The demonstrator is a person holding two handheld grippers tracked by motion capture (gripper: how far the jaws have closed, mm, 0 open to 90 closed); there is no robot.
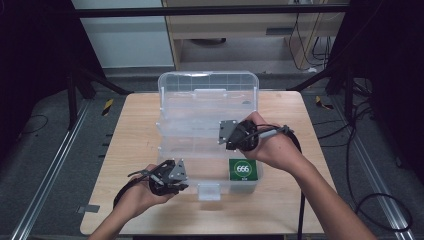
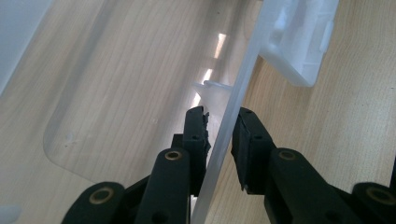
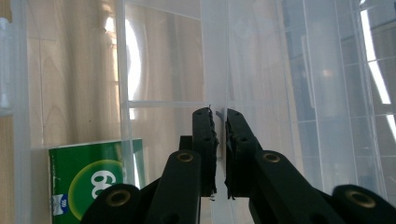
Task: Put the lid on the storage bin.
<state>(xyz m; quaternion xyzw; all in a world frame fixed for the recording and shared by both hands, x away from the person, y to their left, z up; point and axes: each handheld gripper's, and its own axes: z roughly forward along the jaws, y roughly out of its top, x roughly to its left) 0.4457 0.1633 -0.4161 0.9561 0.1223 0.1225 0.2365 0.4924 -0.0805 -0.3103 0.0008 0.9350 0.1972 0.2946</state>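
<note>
The number "666" is printed in white inside a pale green circle on the top of a green box point(image 1: 243, 169), as seen in the high view; the small white line beneath it is too small to be read. In the right gripper view the same green box point(image 3: 88, 182) is seen through clear plastic, cut off, so that just part of the large white figures is visible. A small blue mark at its lower corner cannot be read.
</note>
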